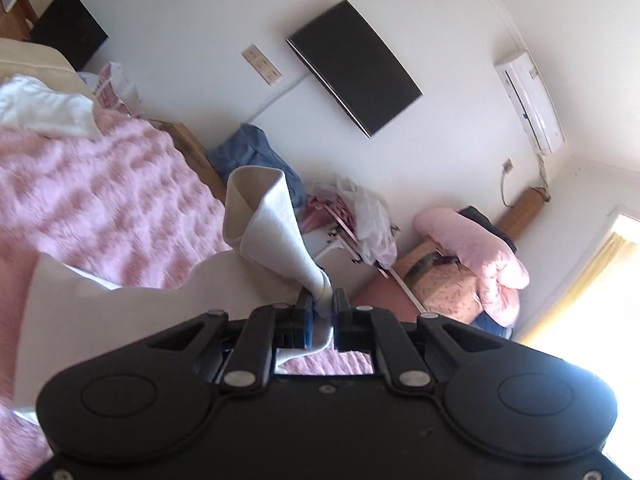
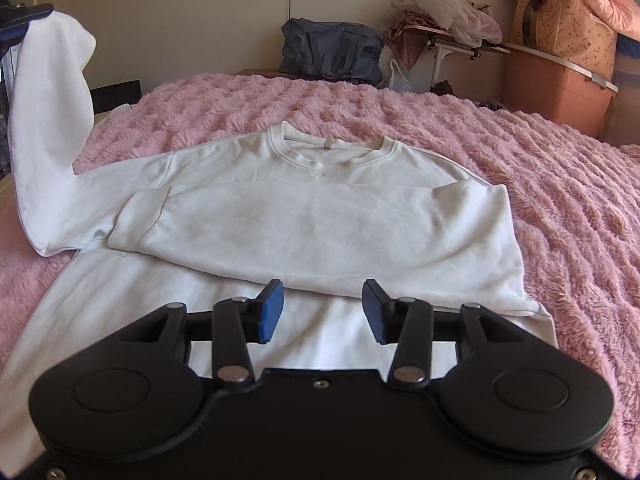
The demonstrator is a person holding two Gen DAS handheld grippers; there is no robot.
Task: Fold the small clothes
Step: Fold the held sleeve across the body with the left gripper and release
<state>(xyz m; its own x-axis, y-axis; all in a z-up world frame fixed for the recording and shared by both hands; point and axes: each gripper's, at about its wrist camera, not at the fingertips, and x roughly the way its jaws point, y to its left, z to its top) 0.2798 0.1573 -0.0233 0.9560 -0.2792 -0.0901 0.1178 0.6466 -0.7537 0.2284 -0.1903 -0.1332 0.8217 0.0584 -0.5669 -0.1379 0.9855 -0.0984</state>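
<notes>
A white sweatshirt lies flat on the pink fluffy blanket, neckline away from me. One sleeve is folded across its chest. The other sleeve is lifted off the bed at the upper left, its cuff pinched in my left gripper. In the left wrist view the left gripper is shut on that sleeve, which hangs forward in a loose fold. My right gripper hovers over the sweatshirt's lower body, just below the folded sleeve. Its blue pads are apart with nothing between them.
Past the bed stand a blue bag, a small folding table piled with clothes, and a brown box topped by a patterned bag and pink quilt. A wall television and air conditioner hang above. Another white cloth lies on the blanket.
</notes>
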